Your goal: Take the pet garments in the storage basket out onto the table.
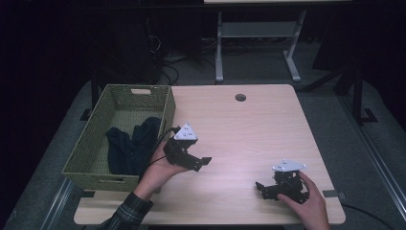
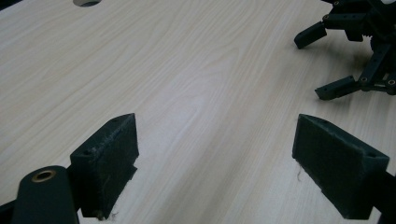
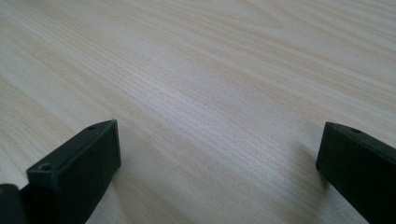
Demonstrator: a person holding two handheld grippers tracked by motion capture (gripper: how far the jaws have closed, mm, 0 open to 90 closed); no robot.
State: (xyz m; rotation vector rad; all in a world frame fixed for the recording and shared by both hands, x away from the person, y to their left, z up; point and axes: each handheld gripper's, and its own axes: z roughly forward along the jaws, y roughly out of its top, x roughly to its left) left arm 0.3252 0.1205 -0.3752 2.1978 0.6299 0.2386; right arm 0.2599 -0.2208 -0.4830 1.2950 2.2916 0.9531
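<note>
Wooden table, one green basket holding one dark cloth, two tools, left tool spread, right tool spread.

Bare tabletop lies open between the left tool and right tool. The basket blocks the left edge, seemingly just beside the left tool.

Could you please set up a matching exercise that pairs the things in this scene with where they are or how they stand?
Things:
1. dark cloth
2. green basket
3. left gripper
4. round hole

Places or states:
A. at the table's left edge
B. in the tabletop near its far edge
C. lying inside the basket
D. open above bare wood, holding nothing

Pairs: 1-C, 2-A, 3-D, 4-B
</note>
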